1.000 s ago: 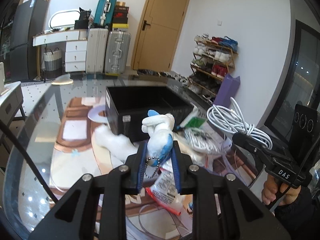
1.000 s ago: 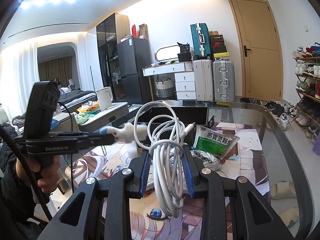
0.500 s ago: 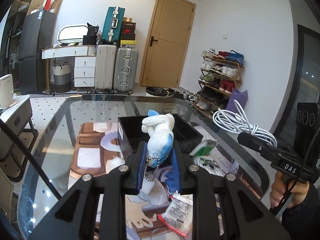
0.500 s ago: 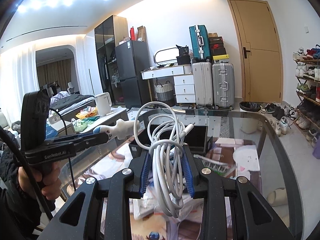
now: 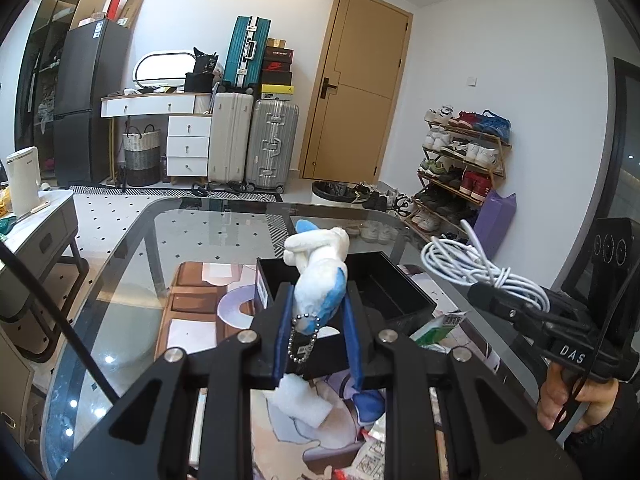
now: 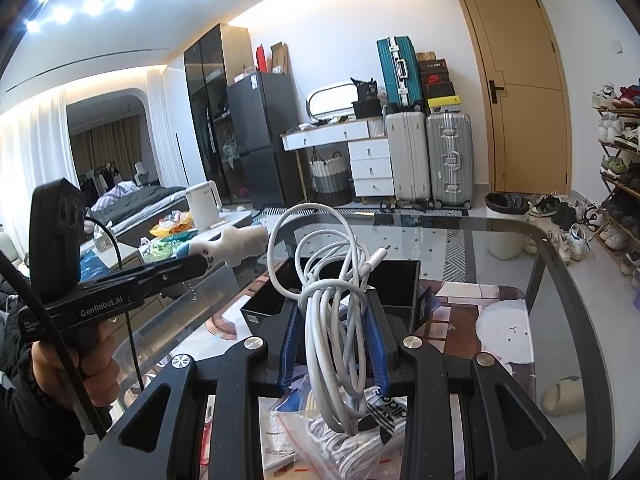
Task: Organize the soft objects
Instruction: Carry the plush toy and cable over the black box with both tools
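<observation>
A fuzzy white and blue plush [image 5: 318, 276] with a bead chain and small tag is clamped between the blue pads of the left gripper [image 5: 318, 332], held in the air above the near wall of the black bin [image 5: 404, 300]. The right gripper [image 6: 334, 344] is closed on a loose bundle of smooth white cable [image 6: 332, 300], also raised, just right of the bin. The bin is rectangular, hard-walled and open-topped, on a glass table [image 5: 132, 264] with rounded edges. Bare glass lies beyond the bin; plastic packets [image 6: 320, 440] crowd its near side.
</observation>
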